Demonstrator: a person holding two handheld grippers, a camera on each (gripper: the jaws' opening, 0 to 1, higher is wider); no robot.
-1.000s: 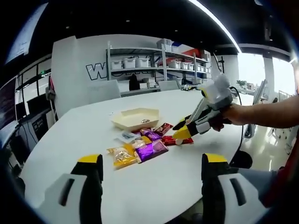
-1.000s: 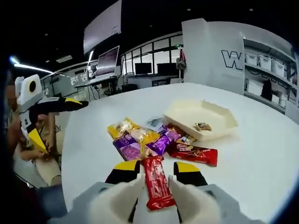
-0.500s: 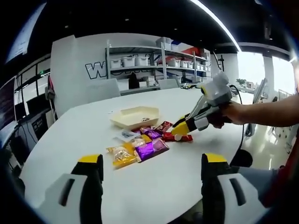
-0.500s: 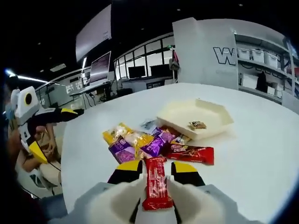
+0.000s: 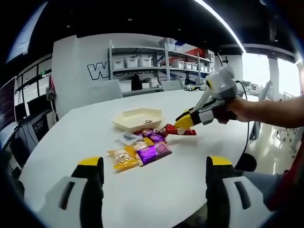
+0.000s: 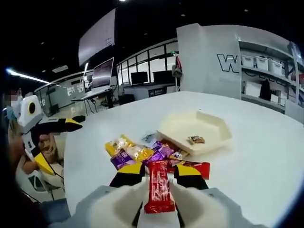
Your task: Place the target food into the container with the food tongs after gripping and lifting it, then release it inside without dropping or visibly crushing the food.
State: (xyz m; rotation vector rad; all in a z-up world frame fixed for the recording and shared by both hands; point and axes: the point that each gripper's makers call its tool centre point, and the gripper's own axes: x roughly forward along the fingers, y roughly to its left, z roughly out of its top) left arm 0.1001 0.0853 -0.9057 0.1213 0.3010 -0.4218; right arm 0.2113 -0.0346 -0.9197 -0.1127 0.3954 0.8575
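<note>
My right gripper is shut on a red wrapped snack bar, which sticks out between its yellow-tipped fingers above the table. Beyond it lies the cream hexagonal tray with one small brown snack inside. In the left gripper view the right gripper hangs just right of the tray, with the red bar under its tips. My left gripper stands open and holds nothing, low over the near table edge. It also appears as the left gripper at the left of the right gripper view.
A heap of wrapped snacks lies in front of the tray: yellow packets, purple ones and another red bar. The white table is bare around them. Shelves with bins line the far wall.
The right gripper has risen with the red bar and moved closer to the tray. The left gripper has stayed where it was, open.
</note>
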